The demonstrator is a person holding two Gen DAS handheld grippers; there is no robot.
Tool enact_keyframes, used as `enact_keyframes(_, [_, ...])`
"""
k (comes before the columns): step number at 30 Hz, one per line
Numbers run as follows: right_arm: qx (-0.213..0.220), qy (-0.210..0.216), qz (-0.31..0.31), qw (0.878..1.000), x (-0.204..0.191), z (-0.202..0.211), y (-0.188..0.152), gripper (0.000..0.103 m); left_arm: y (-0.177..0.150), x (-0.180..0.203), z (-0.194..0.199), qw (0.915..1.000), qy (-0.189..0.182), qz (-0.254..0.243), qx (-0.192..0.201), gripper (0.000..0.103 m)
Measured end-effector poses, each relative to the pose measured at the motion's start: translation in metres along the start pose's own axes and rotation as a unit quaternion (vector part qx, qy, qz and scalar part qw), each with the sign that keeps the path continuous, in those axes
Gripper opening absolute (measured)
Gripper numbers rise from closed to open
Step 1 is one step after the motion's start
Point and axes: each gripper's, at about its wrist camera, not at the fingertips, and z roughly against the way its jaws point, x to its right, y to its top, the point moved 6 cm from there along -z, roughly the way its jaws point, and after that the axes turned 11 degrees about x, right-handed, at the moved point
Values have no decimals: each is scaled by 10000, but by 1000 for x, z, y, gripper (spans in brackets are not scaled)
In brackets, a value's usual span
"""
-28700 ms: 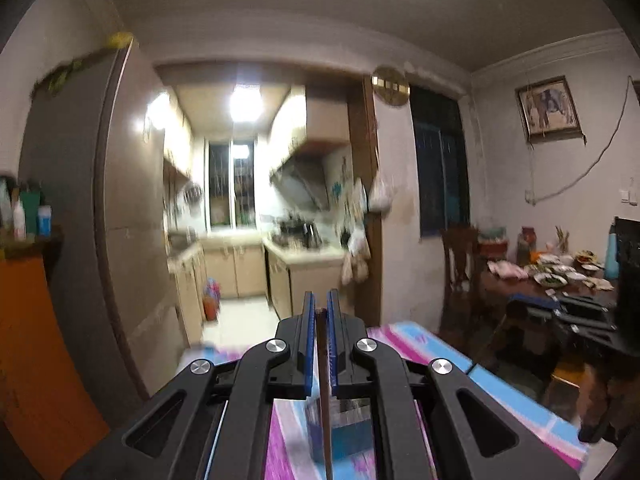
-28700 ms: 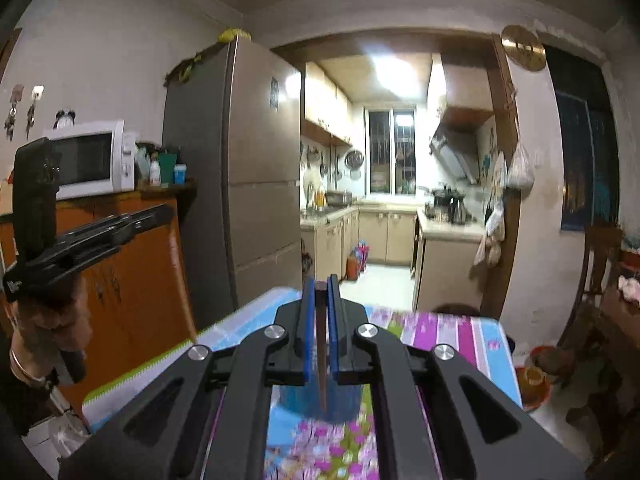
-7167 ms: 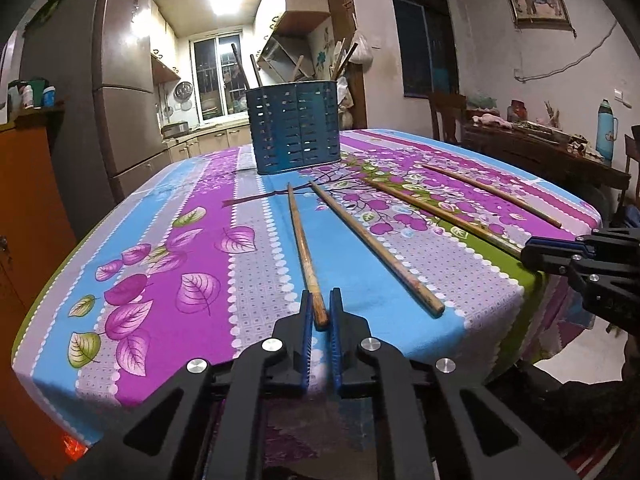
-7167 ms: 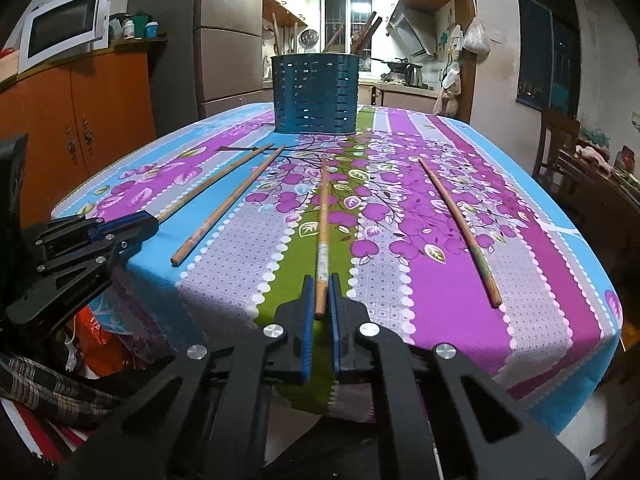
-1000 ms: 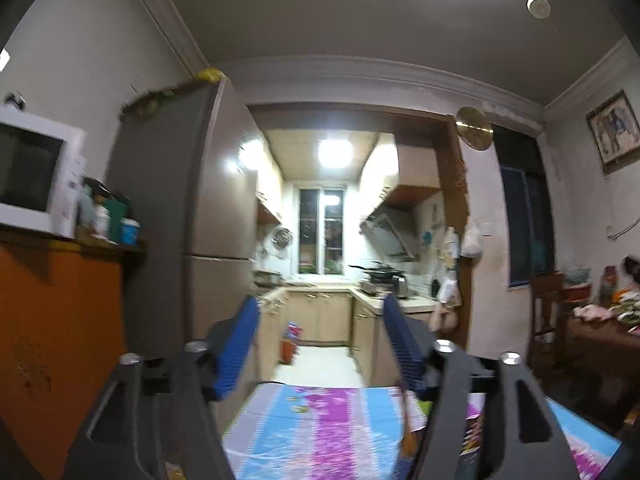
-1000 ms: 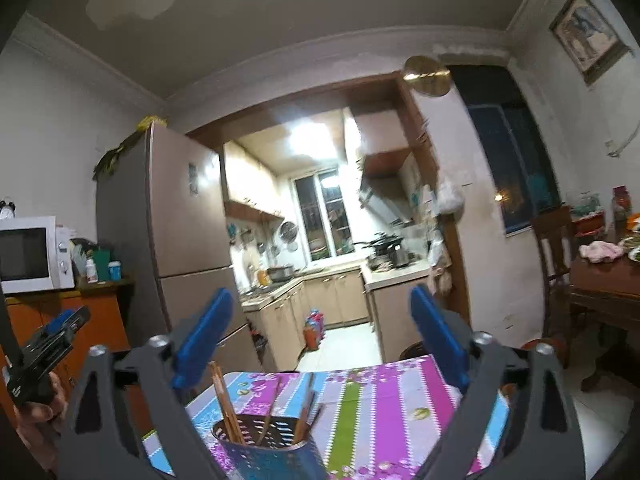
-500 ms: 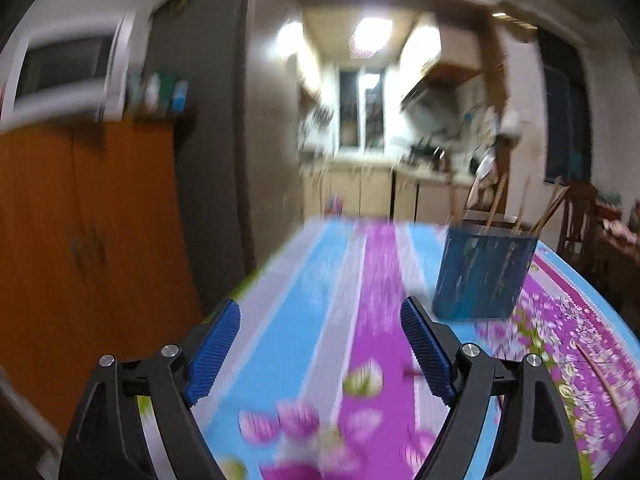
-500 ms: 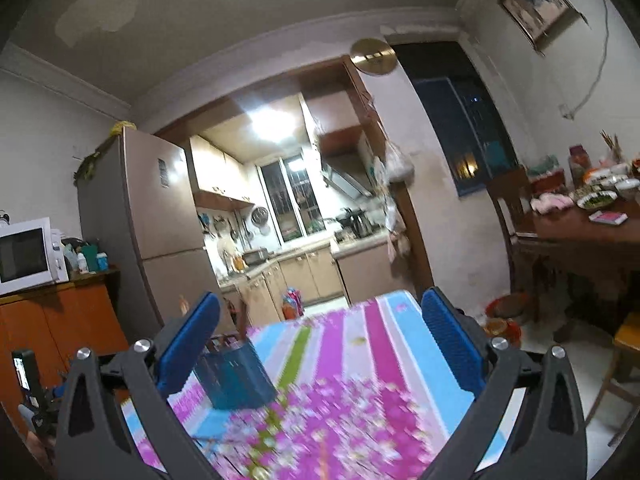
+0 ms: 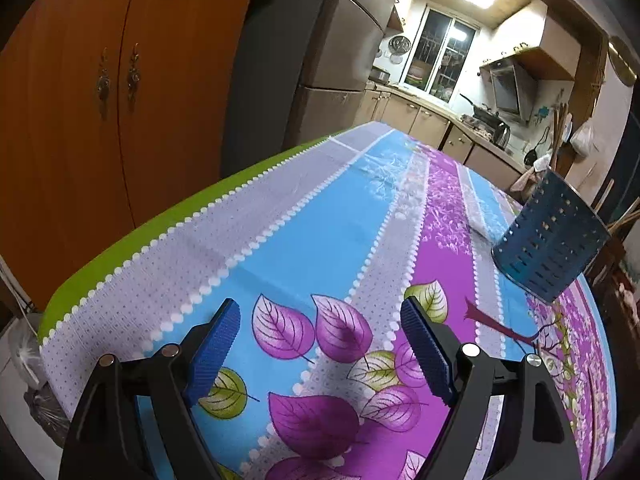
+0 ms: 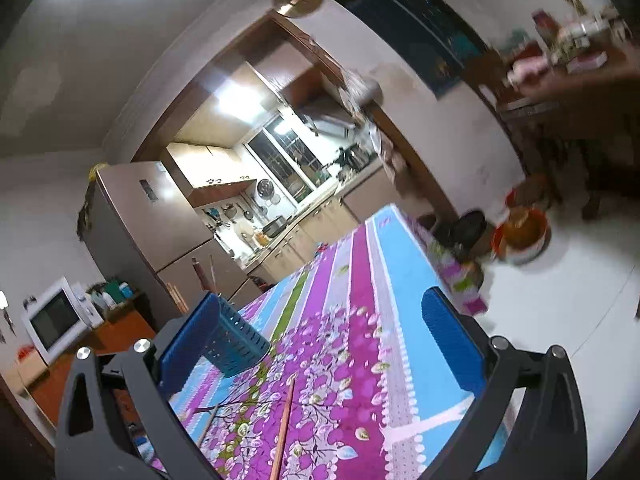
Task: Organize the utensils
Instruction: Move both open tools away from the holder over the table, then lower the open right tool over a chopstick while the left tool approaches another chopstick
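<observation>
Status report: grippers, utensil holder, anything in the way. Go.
Left gripper open, empty. Right gripper open, empty. Blue utensil holder upright on tablecloth, chopsticks inside. One chopstick loose on the cloth. Nothing blocking.

Left wrist view looks steeply down, close over the table [image 9: 304, 216]. Right wrist view, rolled, looks nearly level across it. Both share the holder [image 9: 550, 244] and kitchen.

No writing, label, brand or number is legible on anything here.
</observation>
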Motion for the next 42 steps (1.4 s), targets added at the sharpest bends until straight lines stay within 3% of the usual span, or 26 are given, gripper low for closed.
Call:
enact_keyframes(4, [-138, 122, -250, 9995, 7, -6, -12, 98, -4, -1, -4, 9998, -26, 1, -186, 83])
enact_keyframes(11, [-198, 273, -377, 9987, 10, -1, -17, 98, -2, 17, 3, 9987, 1, -505, 104, 83])
enact_keyframes(20, [-449, 363, -508, 9970, 10, -7, -18, 98, 1, 8, 18, 9985, 19, -186, 509, 83])
enact_keyframes(25, [-448, 231, -401, 9979, 8, -7, -16, 98, 3, 12, 22, 9973, 111, -349, 640, 83])
enact_keyframes(27, [-503, -94, -272, 9983, 8, -1, -16, 98, 4, 16, 24, 9966, 50, -447, 693, 83])
enact_keyframes(30, [-352, -105, -75, 9993, -10, 29, -9, 98, 4, 19, 30, 9954, -91, -546, 783, 83])
enact_keyframes(35, [-130, -425, 1018, 9938, -51, 95, -5, 98, -9, 32, 53, 9919, -414, -941, 748, 83])
enact_keyframes(38, [-95, -665, 1517, 9862, -68, 127, -14, 98, -29, 52, 81, 9813, -615, -1636, 809, 82])
enact_keyframes(42, [-203, -1168, 2118, 9701, -88, 146, -44, 98, -63, 78, 122, 9672, -1275, -2153, 439, 78])
